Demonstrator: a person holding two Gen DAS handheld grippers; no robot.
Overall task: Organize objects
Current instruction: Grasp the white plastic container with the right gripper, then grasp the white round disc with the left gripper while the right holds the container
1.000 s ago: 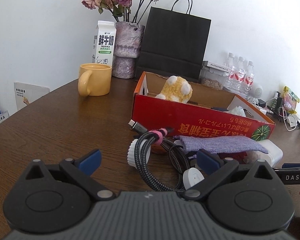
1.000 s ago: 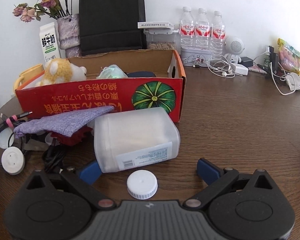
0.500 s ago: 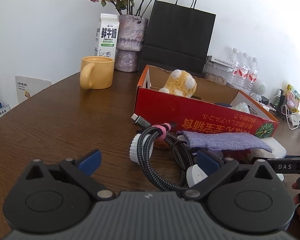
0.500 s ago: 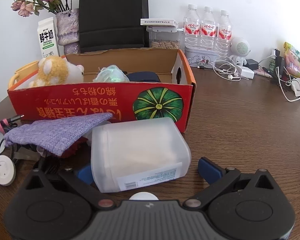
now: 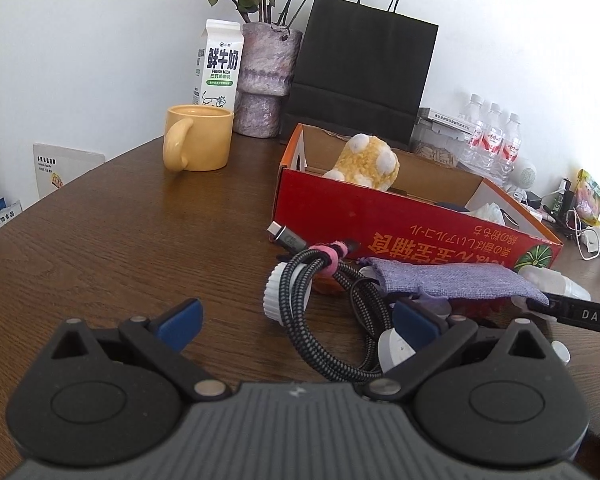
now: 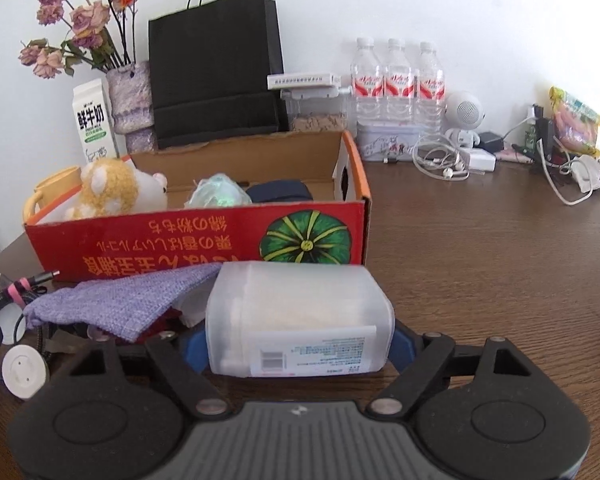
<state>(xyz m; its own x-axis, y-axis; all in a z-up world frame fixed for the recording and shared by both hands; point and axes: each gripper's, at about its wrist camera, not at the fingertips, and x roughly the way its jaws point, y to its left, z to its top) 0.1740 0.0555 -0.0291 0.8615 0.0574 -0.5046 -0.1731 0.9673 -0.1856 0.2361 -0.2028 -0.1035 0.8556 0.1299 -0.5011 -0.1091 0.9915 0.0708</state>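
Note:
A translucent white plastic jar (image 6: 300, 316) lies on its side in front of the red cardboard box (image 6: 180, 240). My right gripper (image 6: 300, 348) straddles it, its jaws closing, and both blue pads touch the jar's sides. My left gripper (image 5: 296, 320) is open over the table with nothing between its fingers. Just ahead of its right finger lies a coiled braided cable (image 5: 308, 300). A purple cloth pouch (image 5: 452, 280) is draped over small items beside the jar (image 5: 552, 282). In the box sit a yellow plush toy (image 5: 366, 164) and a few other things.
A yellow mug (image 5: 198, 138), milk carton (image 5: 218, 68), flower vase (image 5: 266, 80) and black paper bag (image 5: 364, 64) stand behind the box. Water bottles (image 6: 396, 80), a small speaker (image 6: 464, 110) and tangled earphones and chargers (image 6: 440, 160) line the back right. A white disc (image 6: 22, 368) lies at the left.
My right gripper moved forward over a loose white cap until the jar sat between its fingers, then the jaws narrowed onto it. The left gripper stayed put and open.

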